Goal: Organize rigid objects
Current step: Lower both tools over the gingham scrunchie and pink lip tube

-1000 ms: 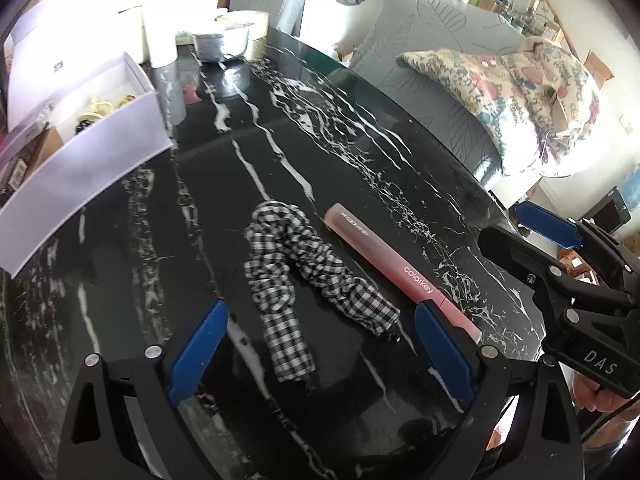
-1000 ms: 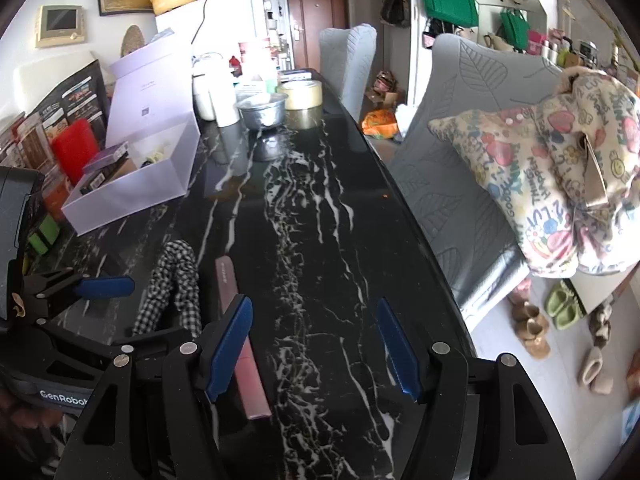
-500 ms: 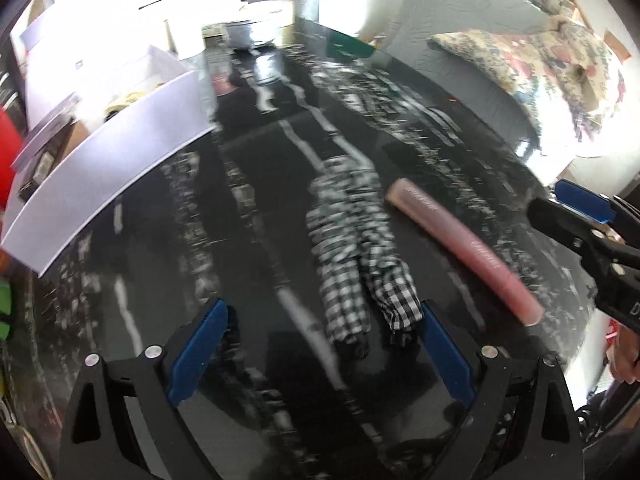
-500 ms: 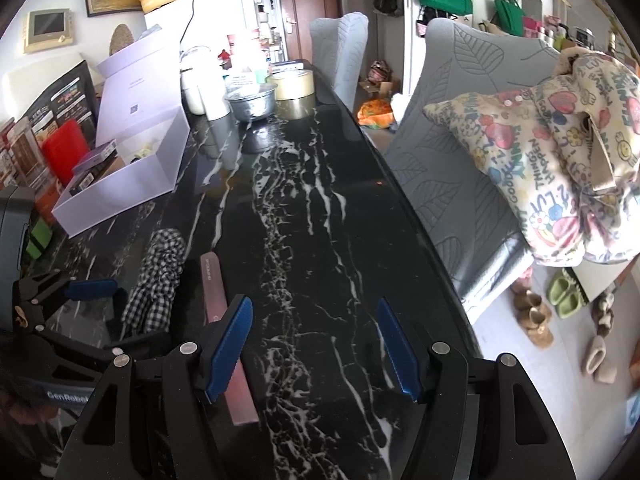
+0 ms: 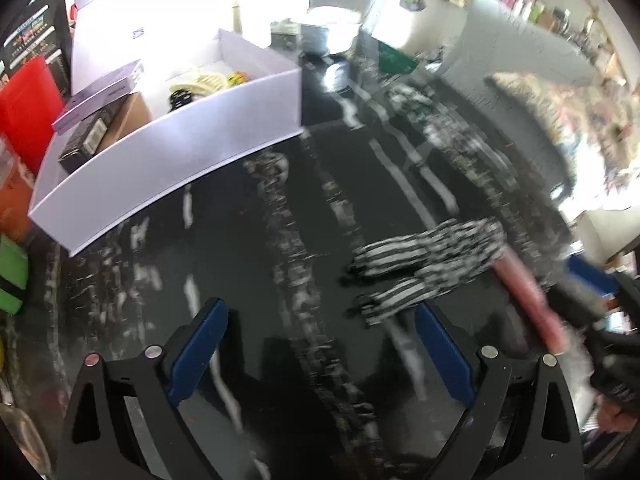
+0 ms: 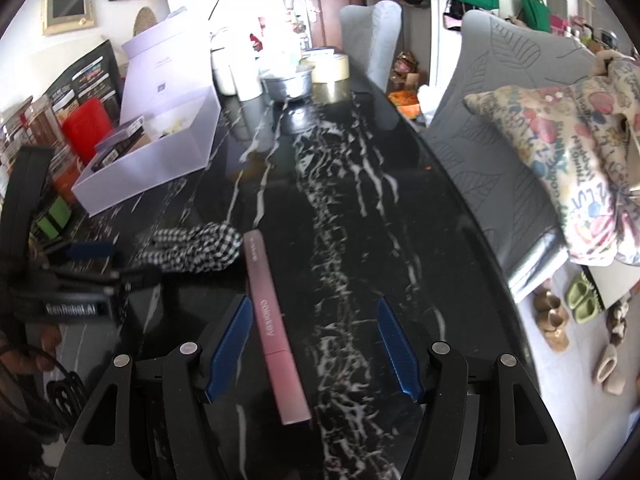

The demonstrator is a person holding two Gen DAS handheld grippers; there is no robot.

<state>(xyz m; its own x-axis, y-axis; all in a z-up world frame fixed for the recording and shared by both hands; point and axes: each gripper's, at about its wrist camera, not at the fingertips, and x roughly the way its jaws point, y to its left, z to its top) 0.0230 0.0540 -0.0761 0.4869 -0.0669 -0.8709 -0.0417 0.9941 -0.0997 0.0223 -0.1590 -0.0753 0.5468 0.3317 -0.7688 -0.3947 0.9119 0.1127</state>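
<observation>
Between the spread blue fingers of the right gripper (image 6: 312, 344) lies the near half of a pink Colorkey cosmetic tube (image 6: 269, 320), flat on the black marble table (image 6: 360, 216), its length running away from the camera. The jaws stand wide and touch nothing; the tube sits closer to the left-hand finger than to the other. A second ago this tube lay off to the left of those fingers, so the right gripper has shifted sideways to straddle it, which reads as lining up for a pick. Just beyond the tube's far end, and touching or nearly touching it, is a black-and-white gingham scrunchie (image 6: 196, 246), soft and so probably not what this task wants moved. The left gripper (image 5: 320, 356) is likewise wide open and empty above bare marble. Its view has swung hard to the left: the scrunchie, a second ago centred between its fingers, now lies off to the right, blurred by the motion, with the tube (image 5: 528, 300) beyond it. That turn has brought the open white box (image 5: 192, 160) much nearer and larger, with small cartons and hair accessories already inside. My guess is that the box is where the tube belongs. Farther along stand a steel bowl (image 6: 290, 84) and a tape roll (image 6: 334, 68).
</observation>
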